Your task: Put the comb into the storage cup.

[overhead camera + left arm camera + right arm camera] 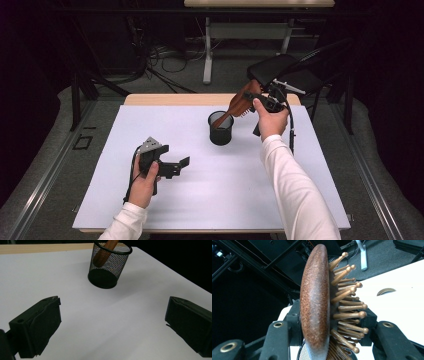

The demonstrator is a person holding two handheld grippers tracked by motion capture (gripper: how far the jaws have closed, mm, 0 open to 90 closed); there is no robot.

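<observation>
Apparently the wooden hairbrush (pixel 241 102) was partway into the black mesh cup (pixel 220 128): its handle already sat inside, leaning on the rim, while the right gripper (pixel 264 100) pinched the paddle head above the cup; release was left. That right arm stretched forward over the table (pixel 200 200), wrist raised. Near the table's front, the left gripper (pixel 170 162) hovered low, jaws spread and empty.

White-topped counter (pixel 210 190) with a wooden far edge; a black mesh cup (pixel 220 128) is standing on it toward twelve o'clock.
</observation>
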